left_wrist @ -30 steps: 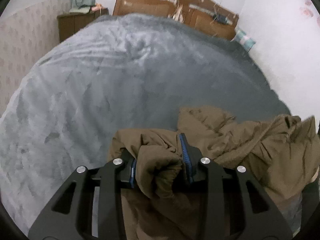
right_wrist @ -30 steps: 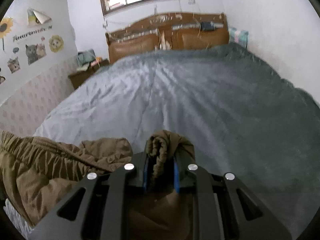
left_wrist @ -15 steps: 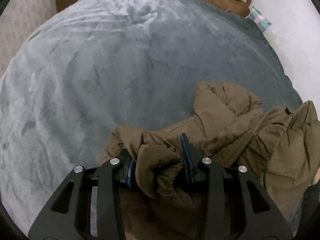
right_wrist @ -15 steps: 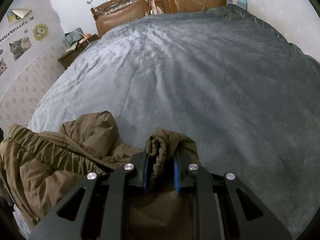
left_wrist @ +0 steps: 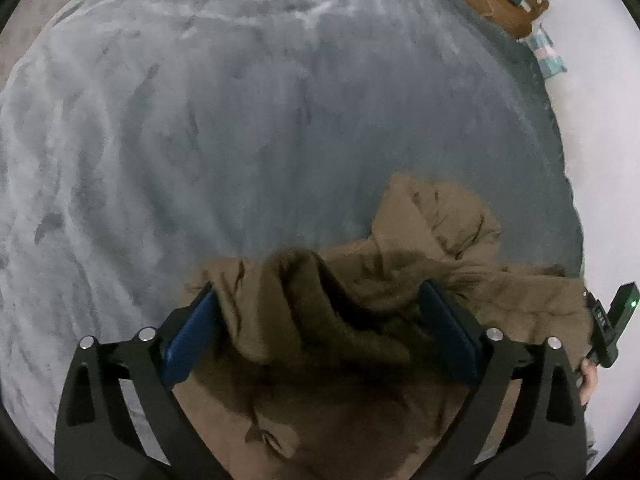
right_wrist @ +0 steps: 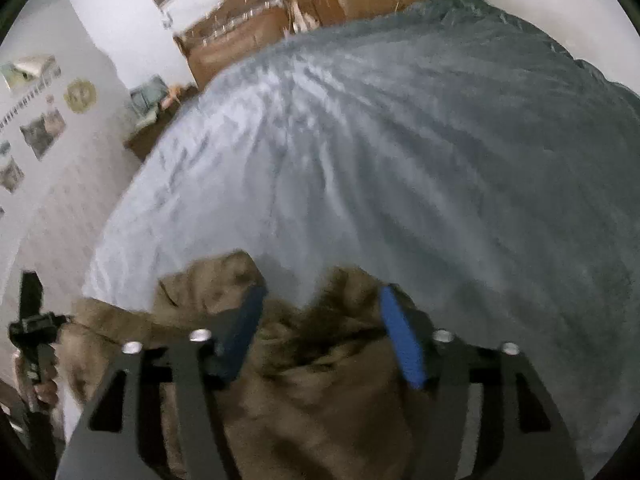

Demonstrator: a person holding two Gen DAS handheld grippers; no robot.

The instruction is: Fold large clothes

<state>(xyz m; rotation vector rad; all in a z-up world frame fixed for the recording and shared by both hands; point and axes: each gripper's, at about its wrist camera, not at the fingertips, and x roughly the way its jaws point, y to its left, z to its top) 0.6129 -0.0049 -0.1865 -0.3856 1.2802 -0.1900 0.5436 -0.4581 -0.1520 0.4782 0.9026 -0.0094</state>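
Observation:
A brown padded jacket (left_wrist: pixel 432 248) lies bunched at the near edge of the grey bed cover (left_wrist: pixel 240 120). My left gripper (left_wrist: pixel 320 312) is open, its blue pads (left_wrist: pixel 192 332) wide apart with jacket fabric lying loose between them. In the right wrist view the jacket (right_wrist: pixel 320 380) also lies under my right gripper (right_wrist: pixel 324 320), which is open with the fabric loose between its blue pads (right_wrist: pixel 400 340). The right gripper's handle shows at the right edge of the left wrist view (left_wrist: pixel 608 328), and the left gripper's handle at the left edge of the right wrist view (right_wrist: pixel 32 332).
The bed cover (right_wrist: pixel 400 140) stretches away to a brown wooden headboard (right_wrist: pixel 312 8). A nightstand with things on it (right_wrist: pixel 156 112) stands at the bed's far left. White walls (left_wrist: pixel 600 100) close the right side. A striped pillow (left_wrist: pixel 550 54) lies near the headboard.
Both grippers have opened and let go of the jacket folds they held. The jacket has dropped onto the bed, and both cameras now point lower at it.

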